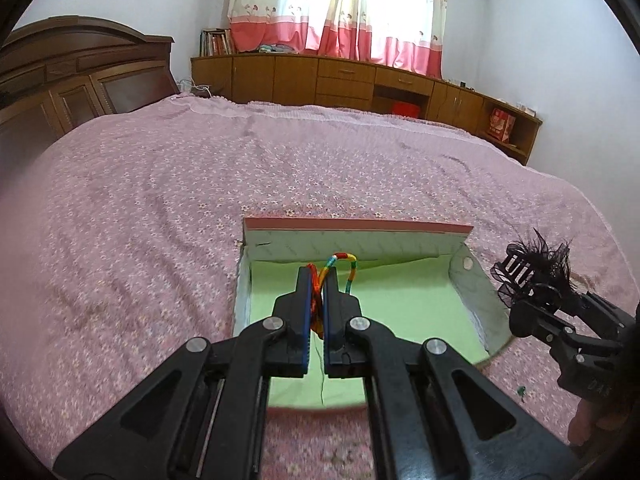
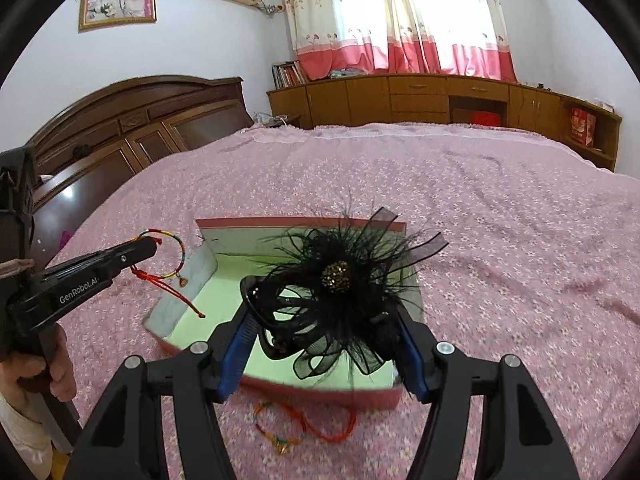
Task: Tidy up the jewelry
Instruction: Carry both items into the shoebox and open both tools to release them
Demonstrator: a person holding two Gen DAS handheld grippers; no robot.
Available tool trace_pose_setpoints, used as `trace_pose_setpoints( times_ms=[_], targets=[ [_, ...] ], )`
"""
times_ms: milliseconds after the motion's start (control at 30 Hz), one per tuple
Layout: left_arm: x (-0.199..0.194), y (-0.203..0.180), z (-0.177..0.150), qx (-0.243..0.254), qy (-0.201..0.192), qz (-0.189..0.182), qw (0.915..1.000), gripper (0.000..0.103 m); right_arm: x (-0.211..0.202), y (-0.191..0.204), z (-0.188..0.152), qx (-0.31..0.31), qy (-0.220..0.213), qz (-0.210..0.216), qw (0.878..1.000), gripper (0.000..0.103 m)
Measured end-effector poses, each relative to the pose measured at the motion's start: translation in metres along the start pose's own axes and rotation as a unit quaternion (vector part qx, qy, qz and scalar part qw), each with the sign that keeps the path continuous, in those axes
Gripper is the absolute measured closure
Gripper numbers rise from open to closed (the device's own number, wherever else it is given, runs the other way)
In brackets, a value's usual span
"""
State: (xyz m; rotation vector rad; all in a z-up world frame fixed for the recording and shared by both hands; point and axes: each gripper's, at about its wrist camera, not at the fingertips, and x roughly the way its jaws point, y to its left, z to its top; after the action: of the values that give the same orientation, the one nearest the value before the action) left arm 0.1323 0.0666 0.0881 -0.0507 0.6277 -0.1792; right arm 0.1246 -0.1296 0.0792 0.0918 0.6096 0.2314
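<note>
A: What is in the left gripper?
B: Its jaws are clamped tight on a rainbow-coloured braided cord bracelet, whose loop rises past the fingertips while red cord ends dangle below, above the open box.

A: And the right gripper?
B: Its jaws stand partly apart, blue pads pressing a black feathered hair clip with a beaded centre, held over the box's green floor.

A: Anything outside the box?
B: A red cord bracelet lies on the pink flowered bedspread, just beside the box's near wall.
</note>
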Motion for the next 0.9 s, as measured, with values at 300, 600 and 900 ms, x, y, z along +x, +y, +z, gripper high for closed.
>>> trace_pose_setpoints(
  times_ms=[300,600,900],
  targets=[
    [0.054,0.003,0.001,-0.003,0.053,0.007,0.9986,0.103,0.045,-0.006,0.011,-0.015,0.034,-0.016,0.999,0.037],
    [0.104,0.000,0.006,0.015,0.099,0.022,0.9947,0.103,0.095,-0.017,0.011,-0.018,0.083,-0.031,0.996,0.037],
    [0.141,0.005,-0.009,0.003,0.169,0.032,0.9850,0.103,0.128,-0.026,0.002,-0.022,0.129,-0.051,0.990,0.037]
  ],
)
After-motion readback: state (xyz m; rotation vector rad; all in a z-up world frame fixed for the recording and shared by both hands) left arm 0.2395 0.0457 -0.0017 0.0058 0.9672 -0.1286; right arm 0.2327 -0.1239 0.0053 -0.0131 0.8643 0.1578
